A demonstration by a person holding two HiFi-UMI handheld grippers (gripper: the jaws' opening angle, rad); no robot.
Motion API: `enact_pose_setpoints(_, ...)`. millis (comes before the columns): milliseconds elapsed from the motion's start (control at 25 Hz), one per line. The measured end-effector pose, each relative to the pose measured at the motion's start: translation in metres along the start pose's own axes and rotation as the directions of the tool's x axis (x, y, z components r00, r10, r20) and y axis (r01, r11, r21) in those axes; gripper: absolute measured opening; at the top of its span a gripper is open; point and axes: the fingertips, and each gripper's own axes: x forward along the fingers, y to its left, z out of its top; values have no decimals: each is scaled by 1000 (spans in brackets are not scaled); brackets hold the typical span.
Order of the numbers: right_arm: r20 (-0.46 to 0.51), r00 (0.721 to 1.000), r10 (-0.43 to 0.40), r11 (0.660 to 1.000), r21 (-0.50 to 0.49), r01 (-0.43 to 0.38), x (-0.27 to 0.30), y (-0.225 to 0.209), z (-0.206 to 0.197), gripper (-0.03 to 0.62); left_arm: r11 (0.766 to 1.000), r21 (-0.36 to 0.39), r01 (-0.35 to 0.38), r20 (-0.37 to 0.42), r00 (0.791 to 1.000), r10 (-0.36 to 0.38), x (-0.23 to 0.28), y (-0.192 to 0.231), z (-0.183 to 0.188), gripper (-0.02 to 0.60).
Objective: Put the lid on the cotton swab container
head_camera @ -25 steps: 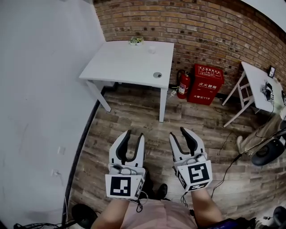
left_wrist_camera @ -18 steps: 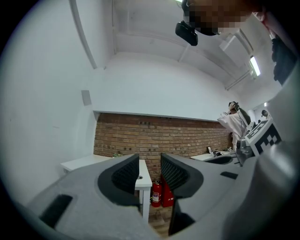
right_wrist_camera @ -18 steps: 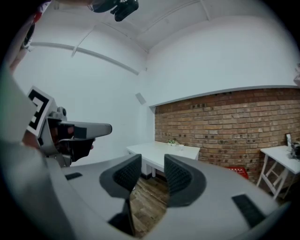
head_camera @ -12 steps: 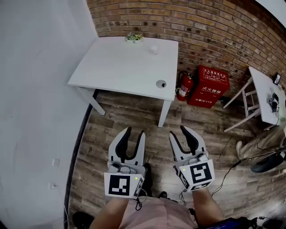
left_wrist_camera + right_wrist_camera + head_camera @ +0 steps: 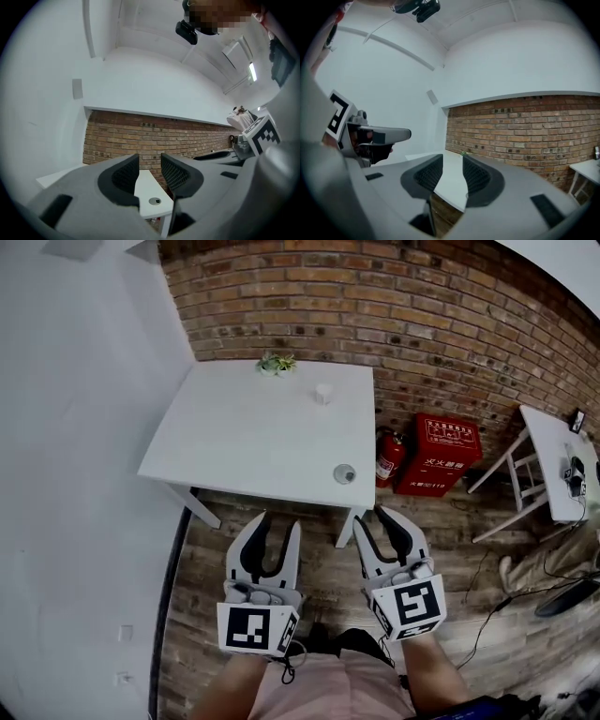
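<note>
Tools level, abreast, facing table [image 5: 244,442]: left tool [image 5: 277,521] spread, right tool [image 5: 373,517] spread though just narrowing, both empty.

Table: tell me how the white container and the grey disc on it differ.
The container is white, close in colour to the table; the disc is grey with a darker middle. The container stands upright; the disc lies flat. The container sits toward the far edge, near the plant; the disc sits by the near edge, close to the right corner. Both are small, round and rest on the table.
</note>
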Motion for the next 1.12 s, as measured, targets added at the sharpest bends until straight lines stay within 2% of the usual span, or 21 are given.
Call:
enact_pose_setpoints(400, -30, 999, -34, 999, 29, 35, 55, -37, -25, 127, 999, -14, 42, -57, 997, -43, 64, 16, -37, 140)
enact_pose_setpoints(840, -62, 998, -11, 998, 59, 15, 173, -120, -46, 126, 999, -38, 30, -139, 990, -35, 198, 50, -78, 140)
enact_pose_setpoints(1000, -63, 998, 13, 998, 65, -9, 217, -148, -45, 127, 999, -37, 21, -142, 990, -26, 246, 61, -79, 140)
enact_pose_setpoints(1120, -43, 999, 28, 998, 56, -25, 242, -162, -33, 127, 1000, -23, 9, -123, 992, -12, 272, 70, -68, 140)
